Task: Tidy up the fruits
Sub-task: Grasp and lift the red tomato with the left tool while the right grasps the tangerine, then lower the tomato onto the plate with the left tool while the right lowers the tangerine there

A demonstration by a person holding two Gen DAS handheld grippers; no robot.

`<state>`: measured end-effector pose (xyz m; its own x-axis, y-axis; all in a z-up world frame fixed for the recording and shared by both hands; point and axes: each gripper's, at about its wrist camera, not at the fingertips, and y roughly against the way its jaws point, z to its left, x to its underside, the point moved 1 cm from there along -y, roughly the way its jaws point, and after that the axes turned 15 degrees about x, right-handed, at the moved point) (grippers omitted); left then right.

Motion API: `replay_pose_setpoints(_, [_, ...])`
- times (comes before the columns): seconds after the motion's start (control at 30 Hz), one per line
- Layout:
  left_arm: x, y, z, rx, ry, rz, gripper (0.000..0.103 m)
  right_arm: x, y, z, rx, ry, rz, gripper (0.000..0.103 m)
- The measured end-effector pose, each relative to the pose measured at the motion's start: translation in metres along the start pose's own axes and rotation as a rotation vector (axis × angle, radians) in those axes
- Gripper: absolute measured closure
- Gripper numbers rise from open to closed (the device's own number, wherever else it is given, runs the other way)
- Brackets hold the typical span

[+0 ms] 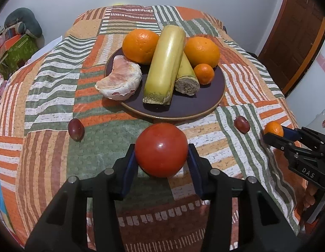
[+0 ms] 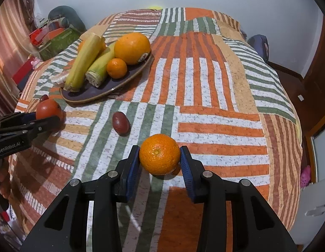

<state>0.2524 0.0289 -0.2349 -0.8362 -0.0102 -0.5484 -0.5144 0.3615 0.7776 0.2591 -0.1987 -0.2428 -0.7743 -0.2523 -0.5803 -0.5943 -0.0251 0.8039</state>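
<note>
My left gripper point(image 1: 161, 151) is shut on a red tomato point(image 1: 161, 149), held just in front of the dark plate point(image 1: 183, 109). The plate holds two oranges point(image 1: 140, 46), two yellow-green sugarcane pieces point(image 1: 165, 65), a small mandarin point(image 1: 204, 74) and a peeled pomelo wedge point(image 1: 119, 80). My right gripper point(image 2: 159, 157) is shut on a small mandarin point(image 2: 159, 153) low over the bedspread, right of the plate point(image 2: 93, 93). It also shows in the left wrist view point(image 1: 274, 134). Two dark red grapes point(image 1: 75, 129) point(image 1: 241, 124) lie on the cloth; one shows in the right wrist view point(image 2: 120, 122).
The fruit sits on a patchwork striped bedspread point(image 1: 99, 126) over a bed. Boxes and a cushion point(image 1: 21, 33) stand at the left by the wall. A wooden door point(image 1: 295, 42) is at the right.
</note>
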Motion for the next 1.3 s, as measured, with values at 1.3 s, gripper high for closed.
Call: replay_pose_setpoints(1.3, [-0.092,0.018,0.032,-0.039,-0.029,-0.182,0.057,-0.088,-0.009,0.066,-0.101,0.058,-0.139,0.068])
